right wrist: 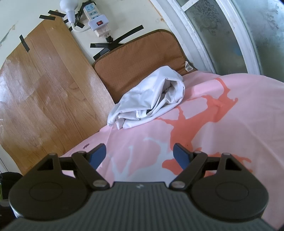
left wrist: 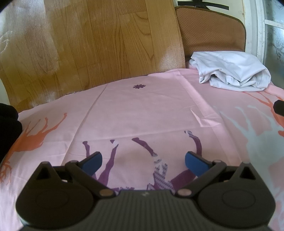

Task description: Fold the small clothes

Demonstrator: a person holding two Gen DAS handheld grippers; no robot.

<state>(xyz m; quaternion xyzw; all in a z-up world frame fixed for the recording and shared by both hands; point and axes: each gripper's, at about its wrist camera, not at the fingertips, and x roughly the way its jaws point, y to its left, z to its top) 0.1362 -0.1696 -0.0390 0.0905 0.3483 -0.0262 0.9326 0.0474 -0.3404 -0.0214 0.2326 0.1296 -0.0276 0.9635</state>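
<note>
Toward the upper right of the left wrist view, a white garment (left wrist: 230, 71) is seen bunched in a loose heap on the pink sheet (left wrist: 142, 110) that covers the surface; whether a tabletop or a bed lies beneath cannot be told. In the right wrist view the same white garment (right wrist: 150, 101) sits just above the centre of the frame, at the far edge of the pink sheet (right wrist: 248, 115), touching a brown padded cushion (right wrist: 142, 58) that stands behind it. Orange, pale blue and purple deer shapes are printed on the sheet.

The left hand-held gripper (left wrist: 142, 160) is held with its jaws spread wide, nothing between the blue pads (left wrist: 92, 160), above the purple print at the lower middle of the frame, well apart from the garment. The right hand-held gripper (right wrist: 140, 155) is likewise spread wide and holds nothing, its blue pads (right wrist: 182, 155) above the orange and pale blue prints, with the garment farther up the frame.

A wood-grain panel (left wrist: 88, 44) leans at the upper left of both views. A white power strip (right wrist: 94, 13) is taped to the wall at the top of the right wrist view. No containers are seen.
</note>
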